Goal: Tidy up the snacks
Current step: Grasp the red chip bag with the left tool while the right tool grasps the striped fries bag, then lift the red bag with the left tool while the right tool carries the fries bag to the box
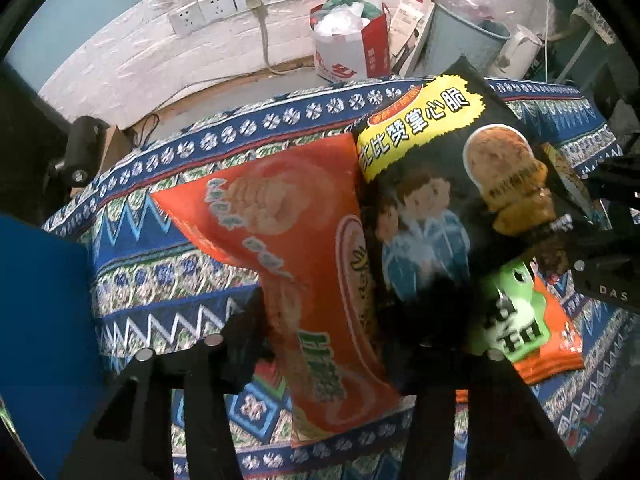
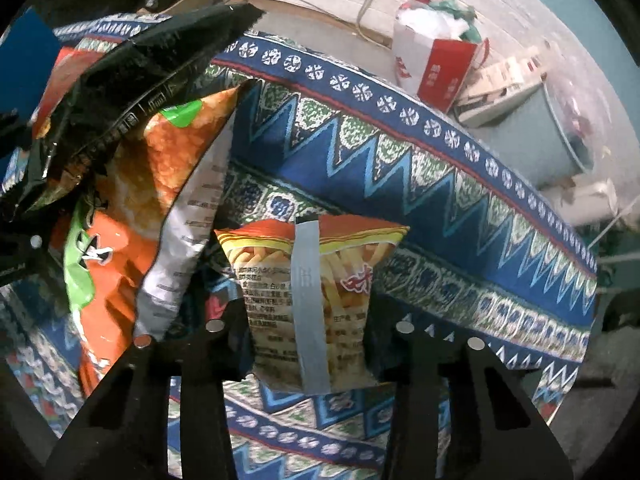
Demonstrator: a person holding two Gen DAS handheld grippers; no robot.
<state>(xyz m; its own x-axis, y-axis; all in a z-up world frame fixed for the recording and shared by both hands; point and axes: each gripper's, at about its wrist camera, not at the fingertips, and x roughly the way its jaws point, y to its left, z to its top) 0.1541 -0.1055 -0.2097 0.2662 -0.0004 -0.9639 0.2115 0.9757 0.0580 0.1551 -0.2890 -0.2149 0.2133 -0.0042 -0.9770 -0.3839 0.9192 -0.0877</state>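
The left gripper [image 1: 320, 344] is clamped on an orange-red snack bag [image 1: 296, 272], and the right gripper [image 2: 308, 332] pinches a yellow fries bag [image 2: 316, 300] back side up, both on the patterned tablecloth [image 2: 400, 168]. Leaning against the left-hand bag is a black snack bag [image 1: 436, 184], with a green-and-orange bag [image 1: 528, 320] partly under it. Sorting appears barely begun: all four bags lie loose, with no container in view.
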